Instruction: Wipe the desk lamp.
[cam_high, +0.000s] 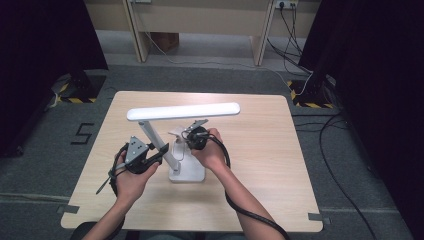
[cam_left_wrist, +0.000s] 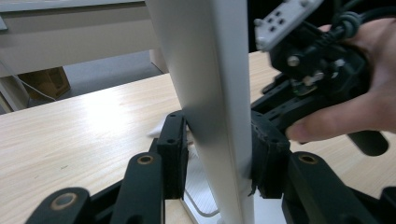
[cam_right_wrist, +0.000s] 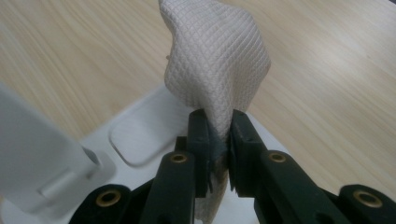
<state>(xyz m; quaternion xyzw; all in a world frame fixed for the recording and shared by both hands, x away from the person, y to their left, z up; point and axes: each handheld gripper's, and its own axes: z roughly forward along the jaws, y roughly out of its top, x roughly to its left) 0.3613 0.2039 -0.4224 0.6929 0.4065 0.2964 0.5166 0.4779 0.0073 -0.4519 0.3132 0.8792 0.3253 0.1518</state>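
High view puts the white desk lamp (cam_high: 186, 150) near the middle of the table (cam_high: 260, 165), its base (cam_high: 187, 172) flat on the wood, its stem (cam_high: 159, 142) leaning up and to the left, and its long head (cam_high: 183, 111) lying level across the table, left to right.

The left gripper (cam_high: 159, 154) is clamped on the stem partway up. In the left gripper view the two pads press the white stem (cam_left_wrist: 215, 93) from both sides, so this hand looks to be steadying the lamp.

The right gripper (cam_high: 192, 136) is clenched on a white cloth (cam_high: 179, 132). In the right gripper view the quilted cloth (cam_right_wrist: 217, 60) is pinched between the pads at its lower end and bunches out beyond the tips, hanging just above the base (cam_right_wrist: 140, 135). The foot of the stem (cam_right_wrist: 42, 158) sits at the left of that view.

The work in hand looks like wiping the lamp, with the base as the surface under the cloth. The relation that matters: the base lies directly below and slightly toward the person from the cloth, so the right hand, the nearer one, likely needs only to come down to make contact. Strokes would best run along the base, away from the stem, since the left gripper occupies that side. Whether the cloth touches the base right now I cannot tell.
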